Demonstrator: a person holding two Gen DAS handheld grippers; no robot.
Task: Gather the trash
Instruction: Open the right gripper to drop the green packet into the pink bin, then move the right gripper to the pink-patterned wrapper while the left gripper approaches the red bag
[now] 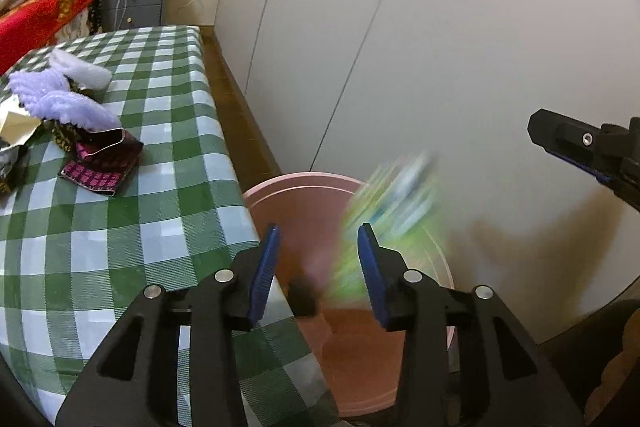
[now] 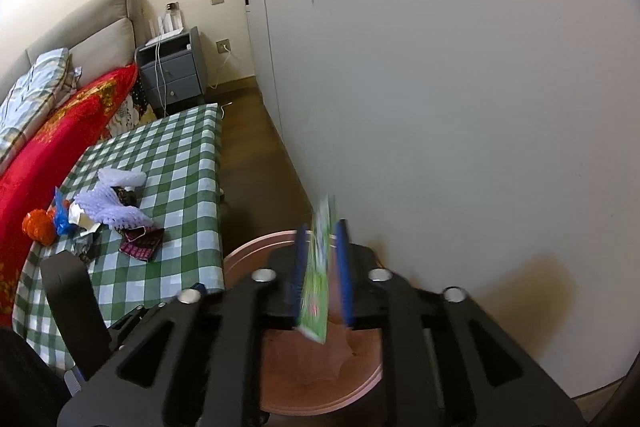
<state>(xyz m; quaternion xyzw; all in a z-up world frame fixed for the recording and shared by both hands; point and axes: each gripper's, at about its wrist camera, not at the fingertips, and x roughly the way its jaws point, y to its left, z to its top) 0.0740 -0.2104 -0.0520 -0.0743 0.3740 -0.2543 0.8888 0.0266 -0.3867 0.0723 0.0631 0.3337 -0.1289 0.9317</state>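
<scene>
1. Bench [image 2: 168,163]: a pile of trash [image 2: 108,215] waits there, well apart from the bin.
2. Pink bin [image 1: 280,195]: keep the drop inside its rim.
3. Green wrapper [image 2: 318,287]: blurred, over the bin, between the right tongs [image 2: 320,239], jaws narrow; whether they grip it I cannot tell.
4. Left tongs [image 1: 318,239]: wide, empty.

Left gripper [image 1: 318,267]: black plastic linkage arms, silver round pivot pins, blue ribbed finger pads [image 1: 264,273]. Right gripper [image 2: 322,275]: identical construction.
</scene>
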